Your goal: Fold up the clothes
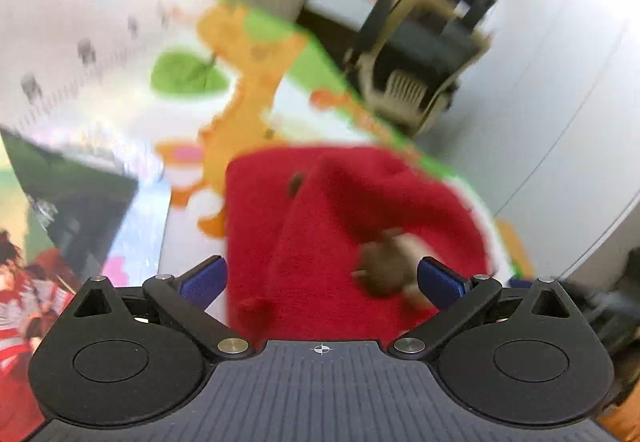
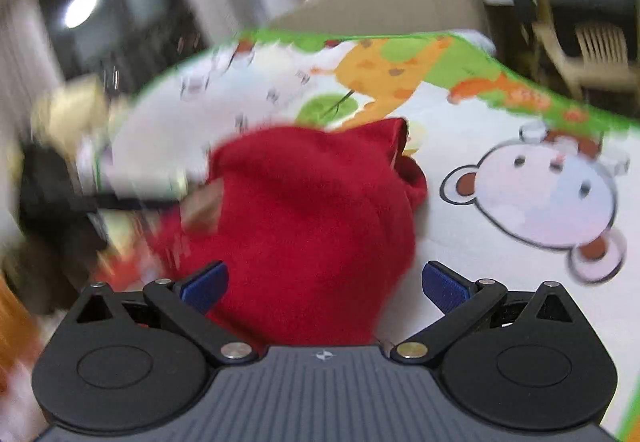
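Observation:
A red fleece garment (image 1: pixel 320 234) lies bunched on a cartoon-printed play mat (image 1: pixel 120 54), with a brown patch on its right side. My left gripper (image 1: pixel 322 280) hovers over its near part, blue pads wide apart and nothing held. In the right wrist view the same red garment (image 2: pixel 304 218) fills the middle of the mat (image 2: pixel 480 146). My right gripper (image 2: pixel 324 284) is open just above the garment's near edge. Both views are blurred by motion. The other gripper (image 2: pixel 60 198) shows as a dark smear at the left of the right wrist view.
A plastic chair (image 1: pixel 404 82) stands beyond the mat's far edge, next to a grey wall panel (image 1: pixel 560 82). A printed bag or picture (image 1: pixel 24 282) lies at the left. The mat shows a giraffe (image 2: pixel 384 70) and a monkey face (image 2: pixel 540 194).

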